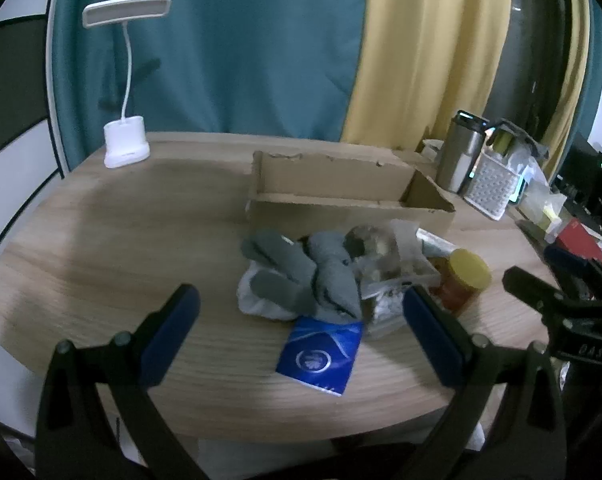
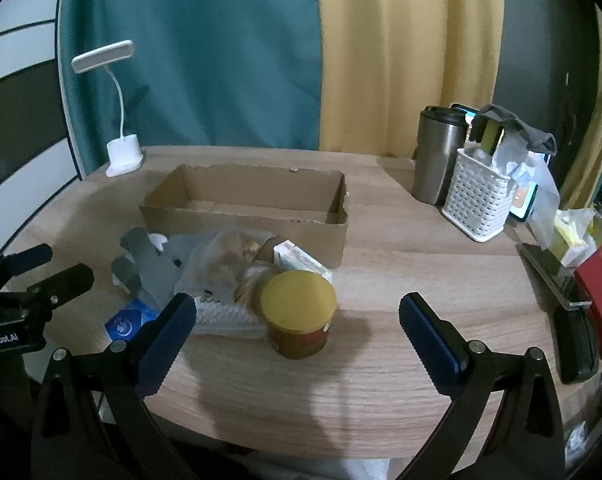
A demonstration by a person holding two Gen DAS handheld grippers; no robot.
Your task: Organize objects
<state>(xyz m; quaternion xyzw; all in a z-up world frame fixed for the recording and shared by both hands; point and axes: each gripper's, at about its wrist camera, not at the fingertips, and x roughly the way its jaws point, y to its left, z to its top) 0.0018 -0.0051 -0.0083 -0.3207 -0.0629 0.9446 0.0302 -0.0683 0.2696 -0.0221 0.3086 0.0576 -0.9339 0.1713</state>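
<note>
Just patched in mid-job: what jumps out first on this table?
A jumbled pile sits mid-table in front of an open cardboard box: grey gloves, a blue packet at its near edge and a yellow-lidded jar on its right. Both claws, left and right, are open and hold nothing. A white desk lamp stands far left; a steel tumbler and white basket far right.

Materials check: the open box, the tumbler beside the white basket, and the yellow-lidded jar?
Open box: corrugated cardboard, matte brown, with ragged torn top edges. Tumbler: looks like brushed stainless steel, with a soft grey sheen and a dark lid, probably plastic. Yellow-lidded jar: the lid looks like matte plastic; the amber body could be glass or plastic, too blurred to say.
</note>
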